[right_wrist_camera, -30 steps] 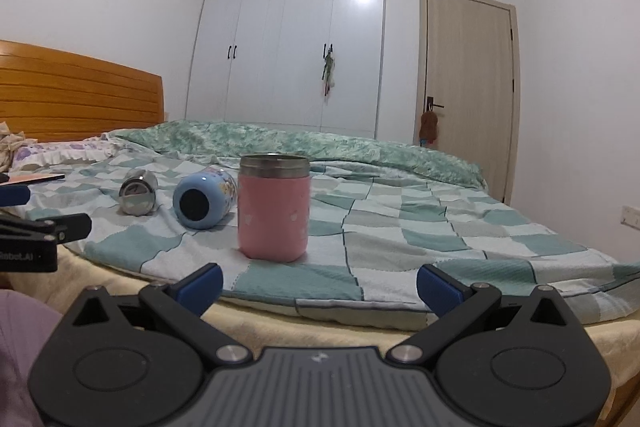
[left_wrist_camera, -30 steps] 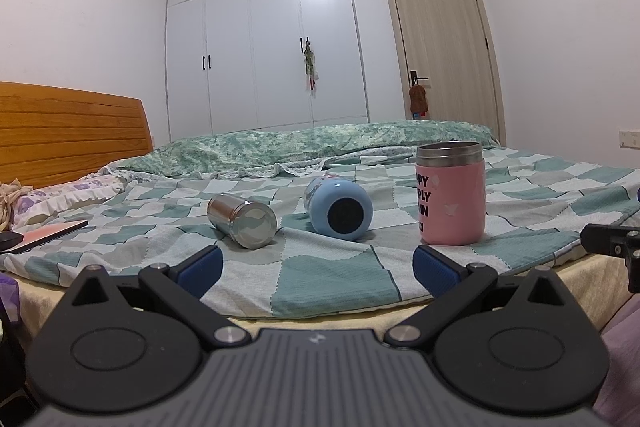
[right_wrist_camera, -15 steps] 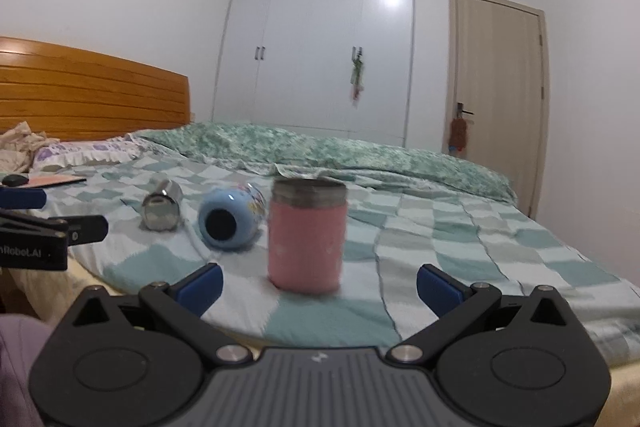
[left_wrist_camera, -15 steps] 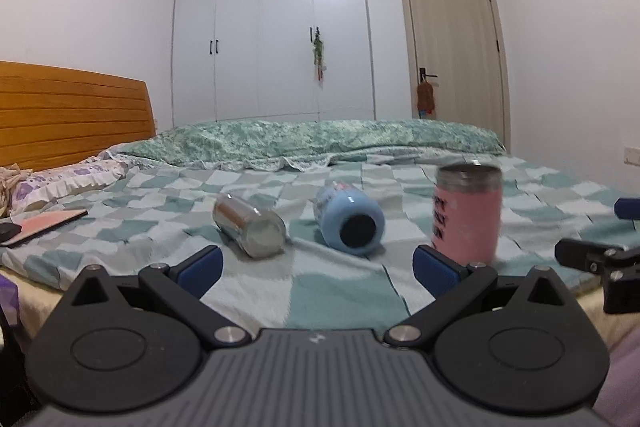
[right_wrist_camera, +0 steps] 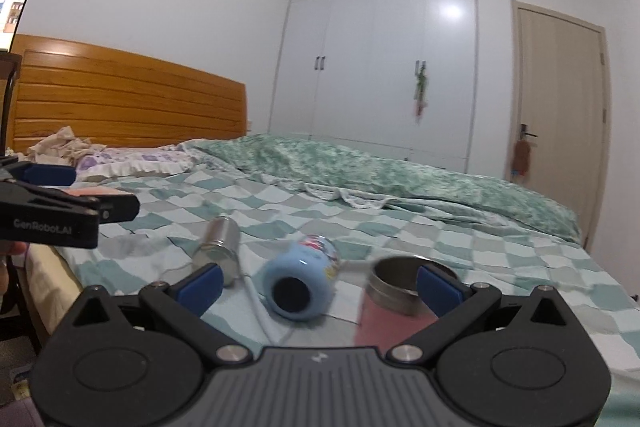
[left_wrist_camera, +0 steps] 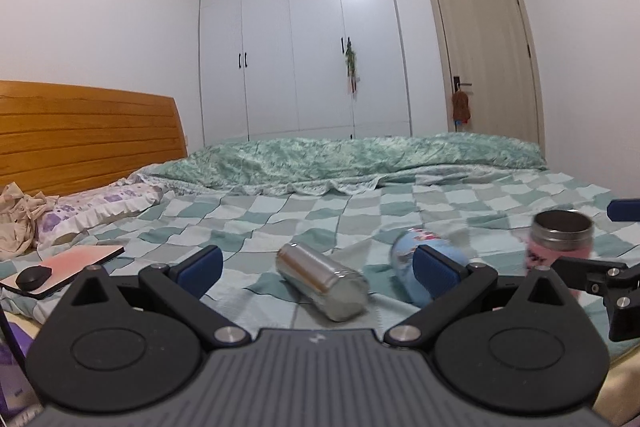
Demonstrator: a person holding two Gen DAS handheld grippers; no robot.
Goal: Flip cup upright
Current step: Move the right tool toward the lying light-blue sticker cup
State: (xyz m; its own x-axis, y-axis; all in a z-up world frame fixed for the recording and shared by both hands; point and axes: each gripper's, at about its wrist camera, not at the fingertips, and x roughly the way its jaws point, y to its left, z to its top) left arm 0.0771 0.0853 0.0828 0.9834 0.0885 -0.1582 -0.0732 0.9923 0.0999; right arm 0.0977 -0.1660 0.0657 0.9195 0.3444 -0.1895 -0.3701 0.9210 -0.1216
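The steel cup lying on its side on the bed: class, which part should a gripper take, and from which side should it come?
Grip the steel cup across the middle of its round body, coming from above with the fingers straddling it crosswise. It lies on its side on the bed, so its long curved wall is exposed, and a mid-body hold likely makes tipping it upright easiest. The open left gripper faces it.

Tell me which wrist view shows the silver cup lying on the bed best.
The left wrist view: the silver cup lies whole and sharp between the open left gripper fingers. The right wrist view shows it blurred, partly hidden behind a blue fingertip.
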